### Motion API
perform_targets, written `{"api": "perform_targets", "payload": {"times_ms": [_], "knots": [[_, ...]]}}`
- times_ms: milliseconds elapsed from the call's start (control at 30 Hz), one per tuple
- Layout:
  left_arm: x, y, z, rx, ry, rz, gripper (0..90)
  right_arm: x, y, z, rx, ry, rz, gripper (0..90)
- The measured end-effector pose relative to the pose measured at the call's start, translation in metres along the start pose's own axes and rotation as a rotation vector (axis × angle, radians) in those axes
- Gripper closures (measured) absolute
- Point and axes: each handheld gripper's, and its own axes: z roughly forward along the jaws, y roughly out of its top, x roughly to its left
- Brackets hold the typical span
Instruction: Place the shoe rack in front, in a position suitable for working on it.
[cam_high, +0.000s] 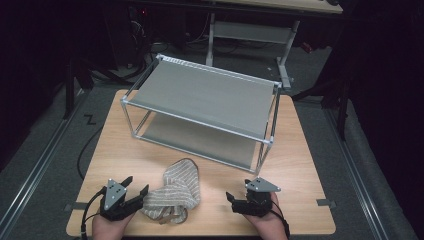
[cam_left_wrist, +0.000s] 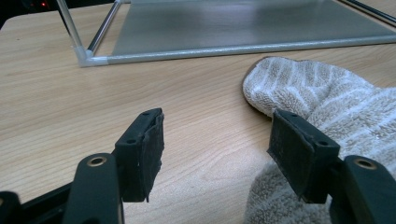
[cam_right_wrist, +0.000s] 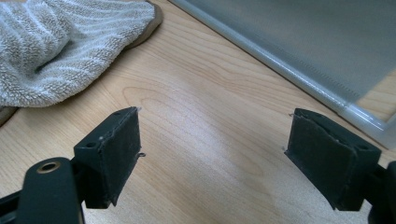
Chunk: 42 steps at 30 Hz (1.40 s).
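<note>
Both grippers agape; low

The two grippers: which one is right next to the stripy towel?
The left gripper. One of its open jaws reaches the crumpled striped towel, while the right gripper, also open, sits apart from it over bare table.

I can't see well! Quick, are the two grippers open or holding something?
Left gripper: open, one jaw against the towel, not gripping it.
Right gripper: open, holding nothing.
</note>
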Motion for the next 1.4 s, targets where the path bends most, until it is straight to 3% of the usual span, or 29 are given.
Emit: {"api": "perform_targets", "payload": {"times_ms": [667,1067,1400], "knots": [[0.002,0.0,0.0,-0.025,0.006,-0.023,37.6,0.001,0.0,-0.005,-0.018,0.01,-0.007,15.9],[0.005,0.0,-0.002,-0.028,0.026,-0.027,38.7,0.0,0.005,-0.015,-0.065,-0.014,-0.008,15.9],[0.006,0.002,-0.004,-0.034,0.035,-0.049,39.5,-0.004,0.007,-0.025,-0.126,-0.074,-0.01,19.6]]}}
